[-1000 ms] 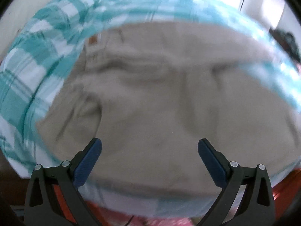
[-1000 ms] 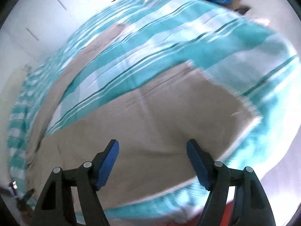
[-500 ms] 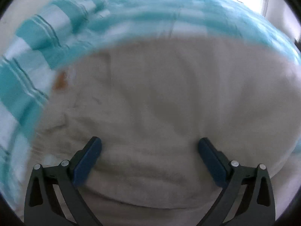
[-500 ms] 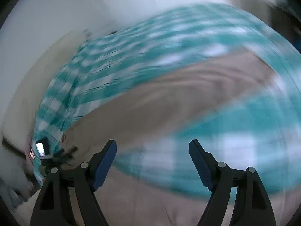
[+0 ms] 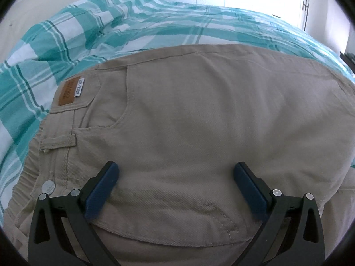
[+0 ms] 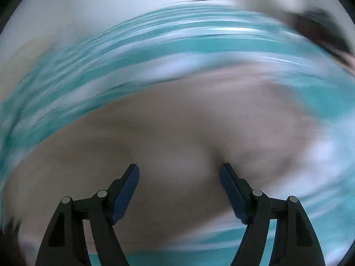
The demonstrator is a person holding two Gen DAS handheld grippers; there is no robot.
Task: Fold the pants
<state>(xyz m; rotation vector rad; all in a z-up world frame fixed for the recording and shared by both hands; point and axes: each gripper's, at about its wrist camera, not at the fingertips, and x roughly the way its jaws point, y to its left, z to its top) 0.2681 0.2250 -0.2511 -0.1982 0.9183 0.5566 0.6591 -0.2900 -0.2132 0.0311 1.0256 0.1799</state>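
Pants (image 5: 199, 115), soft limp beige twill flat on the bed (image 5: 155, 28), look best pinched at the waistband (image 5: 55, 133); both grippers' fingers (image 5: 102, 190) stand apart, empty.

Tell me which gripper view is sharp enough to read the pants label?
The left gripper. Its view shows the pants crisply, with the brown label by the waistband. The right gripper view is smeared by motion blur.

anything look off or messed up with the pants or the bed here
Nothing stands out. The beige pants lie fairly flat on the teal plaid bedspread, waistband to the left, with no visible damage. The left gripper and right gripper are open. The right wrist view is too blurred for detail.
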